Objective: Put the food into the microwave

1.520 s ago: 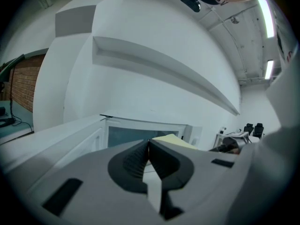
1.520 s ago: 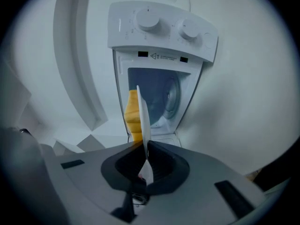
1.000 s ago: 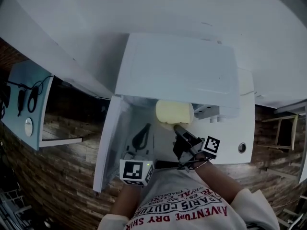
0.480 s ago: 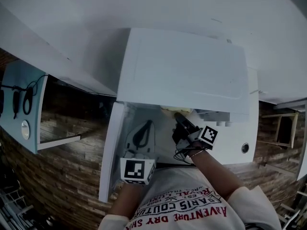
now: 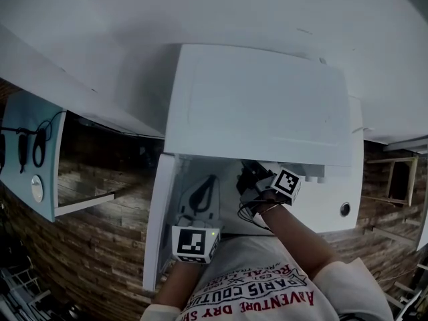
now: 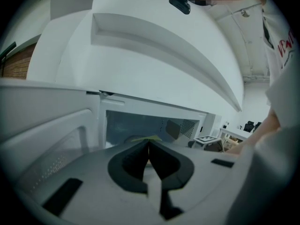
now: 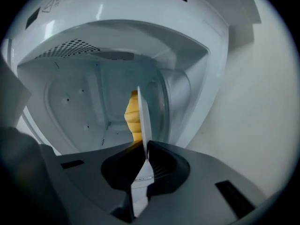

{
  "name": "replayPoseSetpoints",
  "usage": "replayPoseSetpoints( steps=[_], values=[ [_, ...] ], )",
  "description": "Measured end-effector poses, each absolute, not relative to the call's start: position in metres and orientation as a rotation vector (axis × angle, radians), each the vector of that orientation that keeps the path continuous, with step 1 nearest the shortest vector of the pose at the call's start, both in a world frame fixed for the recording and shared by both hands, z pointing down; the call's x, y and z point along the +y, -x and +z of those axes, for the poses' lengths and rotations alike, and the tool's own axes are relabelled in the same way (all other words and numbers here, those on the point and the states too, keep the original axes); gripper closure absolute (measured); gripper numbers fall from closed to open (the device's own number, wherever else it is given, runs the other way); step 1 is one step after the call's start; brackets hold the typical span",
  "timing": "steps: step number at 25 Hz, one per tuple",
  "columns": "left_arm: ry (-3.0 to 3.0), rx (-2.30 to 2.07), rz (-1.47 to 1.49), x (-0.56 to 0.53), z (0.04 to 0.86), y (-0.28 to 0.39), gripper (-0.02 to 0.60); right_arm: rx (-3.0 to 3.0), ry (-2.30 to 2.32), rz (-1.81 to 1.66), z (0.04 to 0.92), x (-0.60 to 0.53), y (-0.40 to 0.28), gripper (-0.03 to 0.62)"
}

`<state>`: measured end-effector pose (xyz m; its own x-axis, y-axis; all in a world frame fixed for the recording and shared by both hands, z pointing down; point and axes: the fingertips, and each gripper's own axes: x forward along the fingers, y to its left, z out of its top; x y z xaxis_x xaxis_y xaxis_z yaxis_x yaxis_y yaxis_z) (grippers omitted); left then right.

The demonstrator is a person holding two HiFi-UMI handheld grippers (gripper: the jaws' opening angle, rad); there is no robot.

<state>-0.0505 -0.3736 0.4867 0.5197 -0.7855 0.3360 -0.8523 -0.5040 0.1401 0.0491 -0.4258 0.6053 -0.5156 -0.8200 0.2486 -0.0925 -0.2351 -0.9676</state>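
The white microwave [image 5: 257, 105] stands with its door [image 5: 159, 226] swung open to the left. My right gripper [image 7: 144, 149] is shut on the rim of a white plate [image 7: 143, 118], seen edge-on, with yellow food [image 7: 133, 116] on it inside the cavity [image 7: 84, 102]. In the head view the right gripper [image 5: 249, 174] reaches under the microwave's top, and plate and food are hidden there. My left gripper [image 6: 149, 143] is shut and holds nothing. It hangs low in front of the open door [image 6: 47, 139], and in the head view the left gripper [image 5: 202, 196] is beside the right one.
A white counter [image 5: 338, 192] runs on to the right of the microwave, with a small round fitting [image 5: 345, 208] in it. A light blue panel [image 5: 30, 152] with cables hangs at the far left. Brick-patterned floor lies below. The person's shirt fills the bottom edge.
My right gripper has pushed forward into the microwave with the plate; the yellow food has passed out of the head view under the microwave's top. The left gripper shifted a little forward.
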Motion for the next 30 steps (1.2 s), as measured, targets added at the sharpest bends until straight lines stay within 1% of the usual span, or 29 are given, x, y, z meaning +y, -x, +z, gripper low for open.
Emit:
replayPoseSetpoints(
  steps=[6,9,11,14,17,20,26,30],
  values=[
    [-2.466,-1.348,0.340,-0.375,0.490,0.049,0.575,1.579,1.169,-1.760,0.598,-0.435,-0.044,0.566],
    [-2.463,-1.329,0.336,-0.376,0.490,0.047,0.575,1.662,1.228,-1.741,0.596,-0.437,-0.041,0.551],
    [-2.453,-1.319,0.330,-0.375,0.492,0.046,0.575,1.753,1.259,-1.718,0.594,-0.436,-0.039,0.515],
    [-2.445,-1.313,0.324,-0.375,0.493,0.047,0.575,1.943,1.270,-1.687,0.588,-0.434,-0.030,0.429],
    [-2.442,-1.309,0.316,-0.375,0.493,0.047,0.575,2.143,1.298,-1.688,0.587,-0.429,-0.023,0.383],
    [-2.450,-1.314,0.312,-0.377,0.490,0.049,0.575,2.404,1.411,-1.634,0.591,-0.424,-0.023,0.378],
    [-2.458,-1.321,0.313,-0.380,0.486,0.051,0.575,2.914,1.782,-1.312,0.599,-0.421,-0.033,0.378],
    [-2.457,-1.307,0.312,-0.378,0.487,0.049,0.575,3.186,1.859,-1.193,0.606,-0.414,-0.033,0.372]
  ],
)
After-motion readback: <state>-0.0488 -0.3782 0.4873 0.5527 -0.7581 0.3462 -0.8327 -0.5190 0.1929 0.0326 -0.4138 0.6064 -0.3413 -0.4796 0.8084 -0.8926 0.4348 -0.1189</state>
